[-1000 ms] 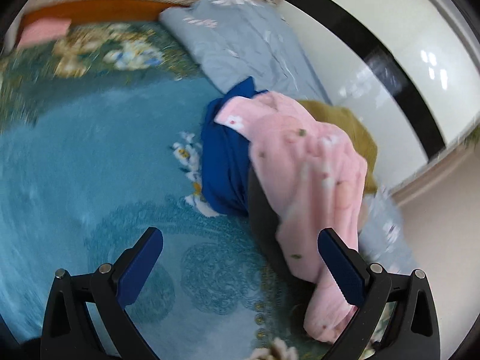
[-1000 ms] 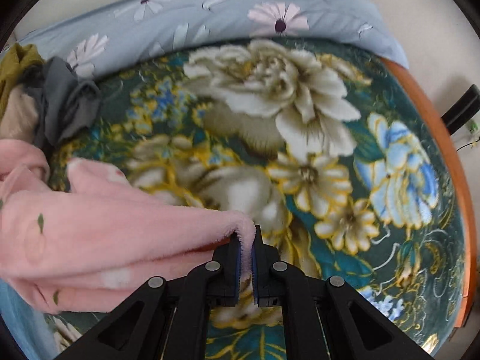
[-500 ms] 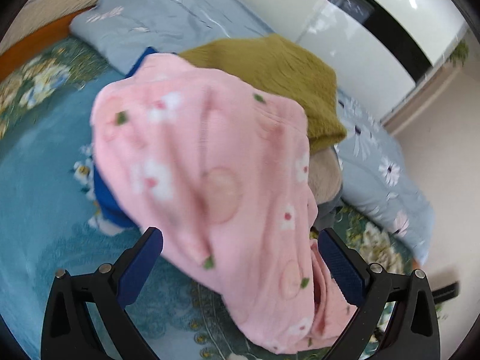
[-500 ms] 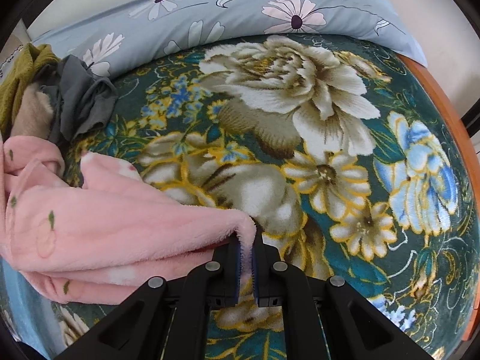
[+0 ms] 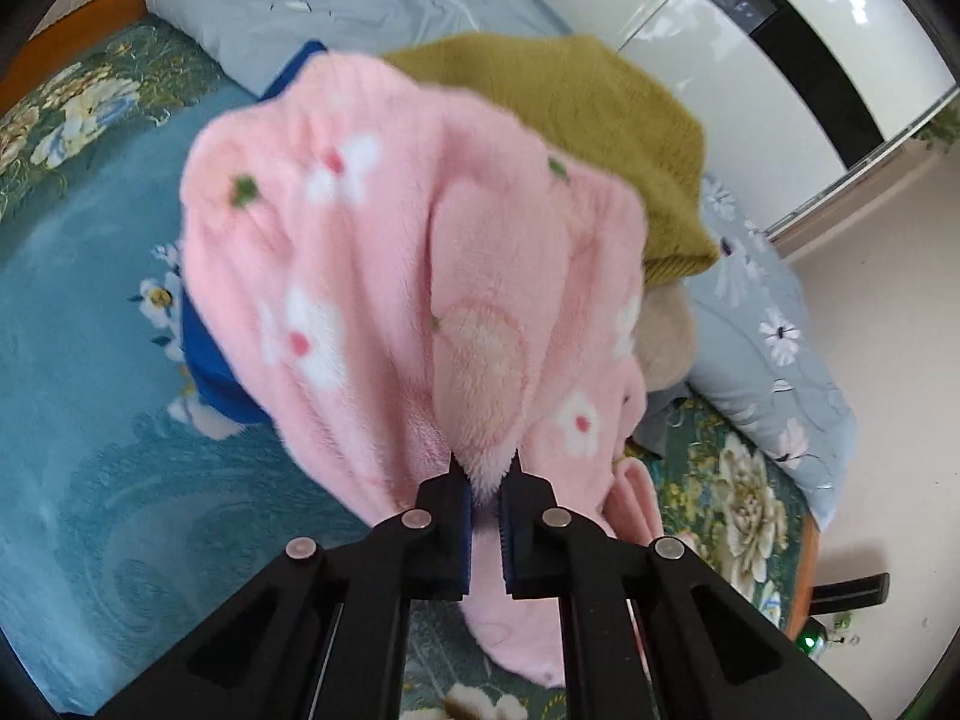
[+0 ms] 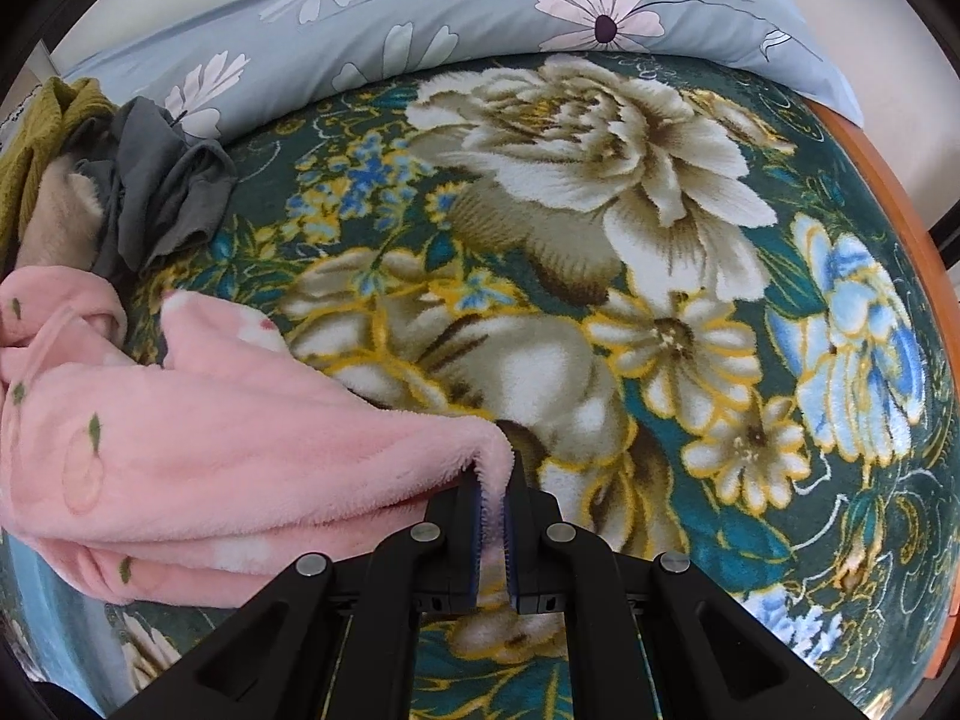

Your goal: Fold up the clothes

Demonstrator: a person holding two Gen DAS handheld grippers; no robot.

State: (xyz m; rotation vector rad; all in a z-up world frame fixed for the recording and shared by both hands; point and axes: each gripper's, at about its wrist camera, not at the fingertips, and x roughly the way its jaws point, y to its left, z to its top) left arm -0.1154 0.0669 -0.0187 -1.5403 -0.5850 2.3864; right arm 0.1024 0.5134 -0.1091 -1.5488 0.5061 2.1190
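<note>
- Left tongs [image 5: 485,477]: pinching a fold of the pink fleece garment [image 5: 384,276], fabric bunched between the blue pads [image 5: 461,531].
- Right tongs [image 6: 492,498]: pressed together on a pink hem edge of the same garment [image 6: 198,450].
- Garment lies draped on the floral blanket [image 6: 600,276] of the bed, bulk toward the left in the right wrist view.
- Behind it: blue cloth [image 5: 210,372], beige item [image 5: 666,336], olive sweater [image 5: 594,120], grey garment [image 6: 168,186] in a heap.
- Farthest: pale blue flowered quilt [image 6: 480,6] along the blanket's edge.
</note>
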